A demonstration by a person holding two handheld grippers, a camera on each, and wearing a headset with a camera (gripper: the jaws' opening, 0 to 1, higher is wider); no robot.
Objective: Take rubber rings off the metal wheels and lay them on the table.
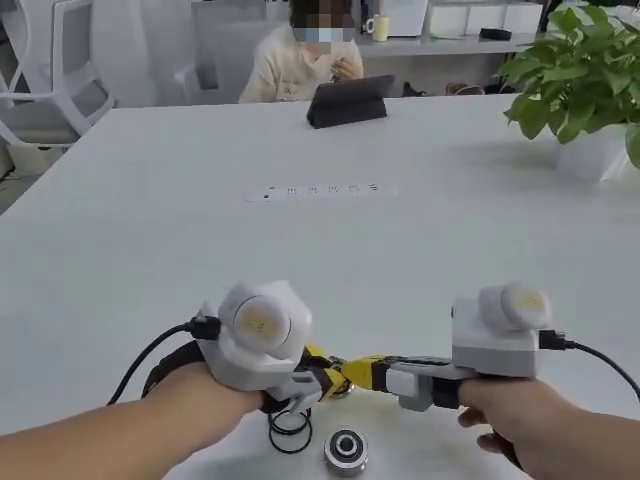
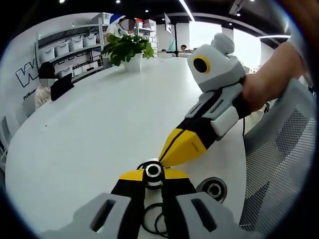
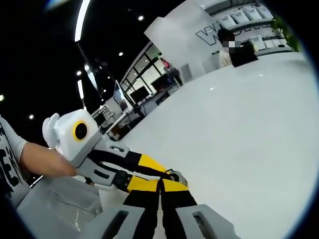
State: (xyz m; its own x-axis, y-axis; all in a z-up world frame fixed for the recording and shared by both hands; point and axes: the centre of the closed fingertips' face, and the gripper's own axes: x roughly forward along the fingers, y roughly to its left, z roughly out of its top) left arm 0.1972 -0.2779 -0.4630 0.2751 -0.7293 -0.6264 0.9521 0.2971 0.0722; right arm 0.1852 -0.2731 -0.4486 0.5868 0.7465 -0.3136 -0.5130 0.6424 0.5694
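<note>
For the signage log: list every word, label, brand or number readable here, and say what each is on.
"W": large dark first letter of the wall sign in the left gripper view; the rest cannot be read.
Smaller line beneath it: blurred, unreadable.
Row of small marks on the table: too small to read.
Dark print on the person's shirt: cut off, unreadable.

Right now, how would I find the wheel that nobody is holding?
Go to the near edge of the white table, where the left gripper and right gripper meet. Just nearer you lies the loose wheel, beside black rings. Unlike the held wheel, it lies free, untouched.
</note>
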